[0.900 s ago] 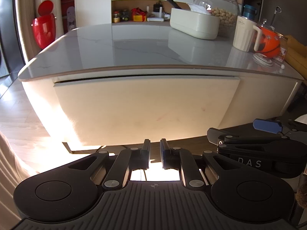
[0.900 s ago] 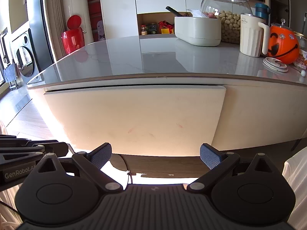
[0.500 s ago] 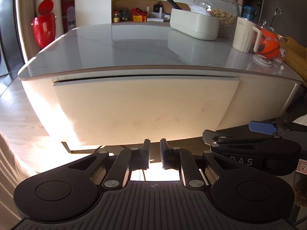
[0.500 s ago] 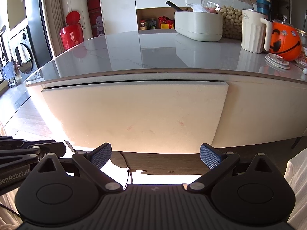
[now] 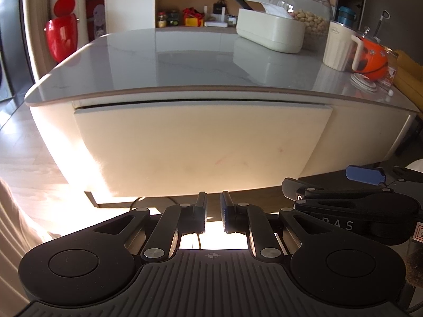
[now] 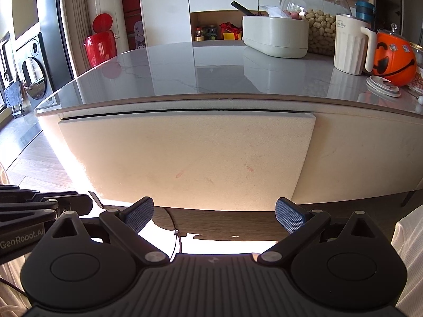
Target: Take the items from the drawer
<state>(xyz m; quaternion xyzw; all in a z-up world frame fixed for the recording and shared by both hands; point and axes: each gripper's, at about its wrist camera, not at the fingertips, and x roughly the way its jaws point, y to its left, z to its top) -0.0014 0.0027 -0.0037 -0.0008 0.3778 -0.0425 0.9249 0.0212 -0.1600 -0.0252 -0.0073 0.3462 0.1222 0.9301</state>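
A cream drawer front (image 5: 201, 145) fills the side of the table under a grey marble top (image 5: 190, 63). It sits closed, with only a thin dark slit along its upper edge, and its contents are hidden. My left gripper (image 5: 213, 206) hangs low in front of the drawer's bottom edge, fingers nearly together with nothing between them. In the right wrist view the same drawer front (image 6: 185, 158) faces my right gripper (image 6: 214, 214), which is open and empty, short of the panel. The right gripper's blue pad (image 5: 364, 175) shows at the left gripper's right side.
The top's far right holds a white oblong container (image 6: 275, 37), a glass jar of peanuts (image 6: 317, 15), a cream jug (image 6: 349, 45), an orange pumpkin bucket (image 6: 394, 55) and a flat lid (image 6: 383, 85). A red bin (image 6: 100, 47) stands beyond the table's left end, on wooden floor (image 5: 31, 158).
Both grippers have crept slightly closer to the drawer front and a little higher. The jaws' states and the drawer are unchanged.
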